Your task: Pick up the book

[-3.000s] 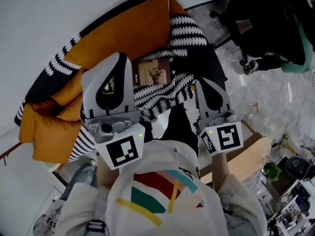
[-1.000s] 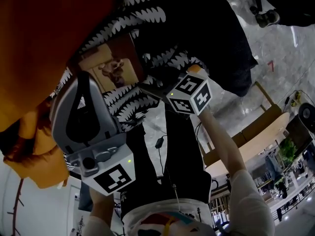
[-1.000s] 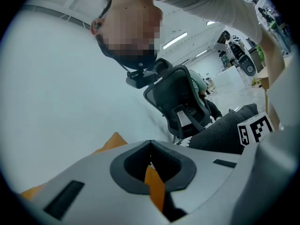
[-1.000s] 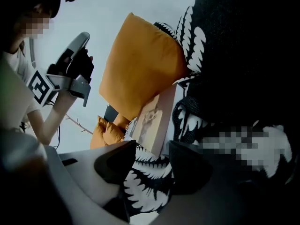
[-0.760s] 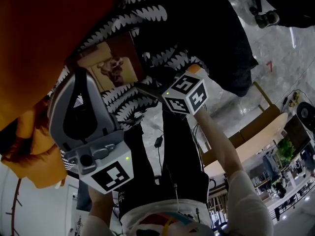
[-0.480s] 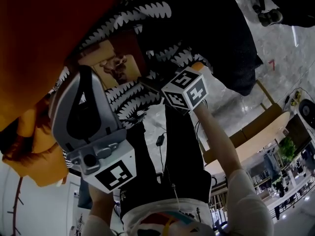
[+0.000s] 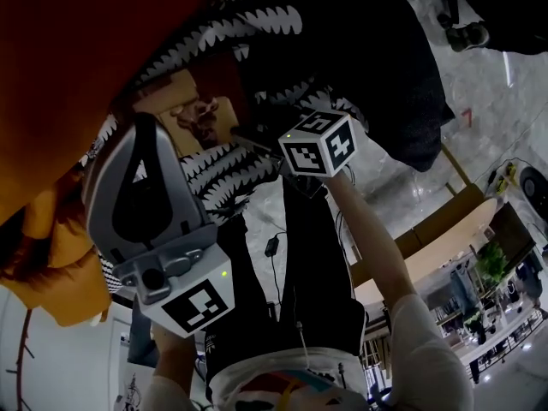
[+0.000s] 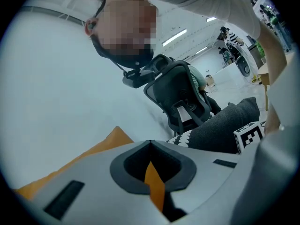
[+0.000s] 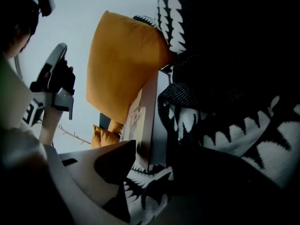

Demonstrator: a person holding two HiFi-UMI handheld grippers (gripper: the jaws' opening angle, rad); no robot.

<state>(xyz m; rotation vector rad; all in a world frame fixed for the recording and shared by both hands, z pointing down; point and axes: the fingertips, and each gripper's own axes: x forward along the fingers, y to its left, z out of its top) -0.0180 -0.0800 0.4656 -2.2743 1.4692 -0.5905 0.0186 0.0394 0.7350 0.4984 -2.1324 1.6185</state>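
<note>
The book (image 7: 193, 114) has a tan cover with a picture and lies on a black-and-white patterned blanket (image 7: 257, 24) on the orange sofa (image 7: 77, 67). My right gripper (image 7: 244, 137) reaches in from the right and meets the book's near edge. In the right gripper view the book (image 9: 145, 111) stands edge-on with its corner between the jaws of my right gripper (image 9: 151, 149); the pale jaw touches the cover. My left gripper (image 7: 141, 131) hangs to the left of the book, apart from it. The left gripper (image 8: 150, 143) has its jaw tips together with nothing held.
An orange cushion (image 9: 122, 55) lies behind the book. Dark blanket folds (image 9: 234, 125) press against the book's right side. A wooden table (image 7: 428, 229) stands on the marble floor (image 7: 488, 84) to the right. An office chair (image 8: 183, 97) stands behind.
My right gripper has slid up and left onto the book's edge. The left gripper has stayed about where it was beside the book.
</note>
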